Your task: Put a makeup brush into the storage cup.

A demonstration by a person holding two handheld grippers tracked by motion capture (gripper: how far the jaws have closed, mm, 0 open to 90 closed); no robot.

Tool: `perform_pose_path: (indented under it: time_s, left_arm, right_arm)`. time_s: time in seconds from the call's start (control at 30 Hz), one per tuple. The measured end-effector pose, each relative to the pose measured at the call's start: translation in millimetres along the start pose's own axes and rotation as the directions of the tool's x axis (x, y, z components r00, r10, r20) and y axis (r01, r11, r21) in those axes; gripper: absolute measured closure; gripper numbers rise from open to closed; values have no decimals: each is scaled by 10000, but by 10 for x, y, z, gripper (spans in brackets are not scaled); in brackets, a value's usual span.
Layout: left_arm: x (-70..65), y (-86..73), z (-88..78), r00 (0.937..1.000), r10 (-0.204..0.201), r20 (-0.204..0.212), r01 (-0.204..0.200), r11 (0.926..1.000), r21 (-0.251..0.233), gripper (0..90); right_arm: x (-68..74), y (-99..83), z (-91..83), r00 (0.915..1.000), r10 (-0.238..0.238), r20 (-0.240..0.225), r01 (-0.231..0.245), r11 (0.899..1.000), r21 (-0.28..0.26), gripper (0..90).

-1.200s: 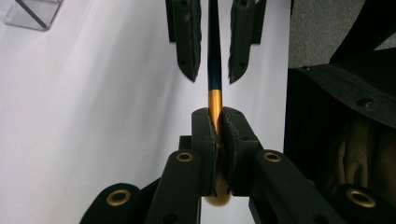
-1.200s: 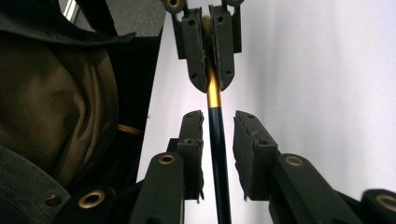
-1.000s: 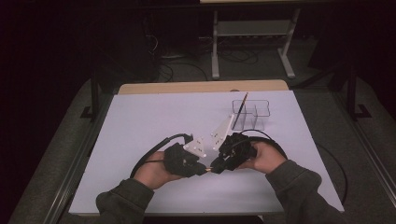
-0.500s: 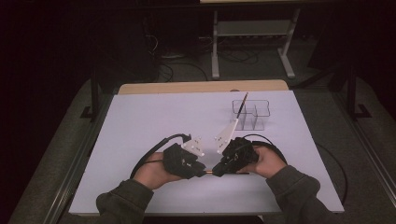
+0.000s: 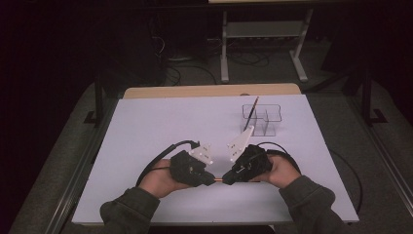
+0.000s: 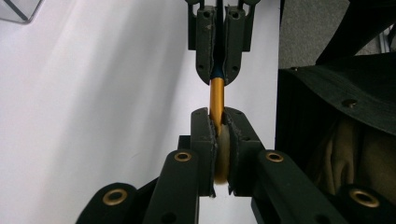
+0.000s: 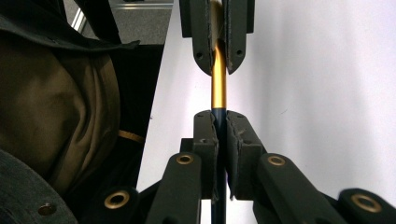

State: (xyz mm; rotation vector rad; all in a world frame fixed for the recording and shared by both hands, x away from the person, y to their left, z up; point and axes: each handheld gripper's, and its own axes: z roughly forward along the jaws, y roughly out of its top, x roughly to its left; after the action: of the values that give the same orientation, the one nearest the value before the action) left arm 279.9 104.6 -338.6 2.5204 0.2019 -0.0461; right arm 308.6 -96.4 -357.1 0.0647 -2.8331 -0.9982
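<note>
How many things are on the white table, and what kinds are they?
Grippers: 2, left gripper and right gripper, both shut on one pen.
Pens: 2, gold pen held between them, dark pen standing in the organizer.
Clear organizer: 1.
Total: 5.

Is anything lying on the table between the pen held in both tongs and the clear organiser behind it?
Nothing visible: the pen is clamped between left tongs and right tongs, and the sheet up to the clear organiser is bare.

Table (image 5: 146,126), white top (wood edge showing at the far side), is carrying a clear organizer (image 5: 265,119) near its far right.
</note>
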Motion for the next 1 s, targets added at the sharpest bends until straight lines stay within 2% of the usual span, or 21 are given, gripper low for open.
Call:
perform_pose_path:
  time_s: [0.17,0.27,0.37,0.53,0.67,0.8,0.93,1.0]
  left_arm:
    - [4,3,3,10000,-76,8,76,9999,150,846]
    - [-2,6,2,9999,-92,-48,93,9997,242,847]
    - [4,14,-8,9999,-92,-89,95,9994,323,847]
    - [-9,43,-9,9999,-23,-111,27,9993,377,847]
    - [-15,52,2,9999,78,-92,-74,9990,447,847]
    - [3,22,-11,9999,-87,-73,88,9998,184,829]
    - [29,-40,-44,9987,-359,-356,355,9993,-138,733]
    - [35,-73,-68,9979,-497,-404,487,9985,-247,713]
  right_arm:
    - [2,16,14,9999,-34,132,32,10000,88,798]
    - [5,53,1,9996,42,295,-44,9999,99,734]
    - [20,96,-17,9993,9,377,-13,9999,115,737]
    - [30,148,33,9993,-12,380,-4,9991,432,769]
    - [30,161,70,9997,-49,254,34,9984,570,811]
    - [27,140,71,9999,-30,134,25,9991,419,826]
    - [10,83,52,9996,169,243,-177,9994,293,827]
    - [-2,43,40,9992,227,314,-233,9995,201,828]
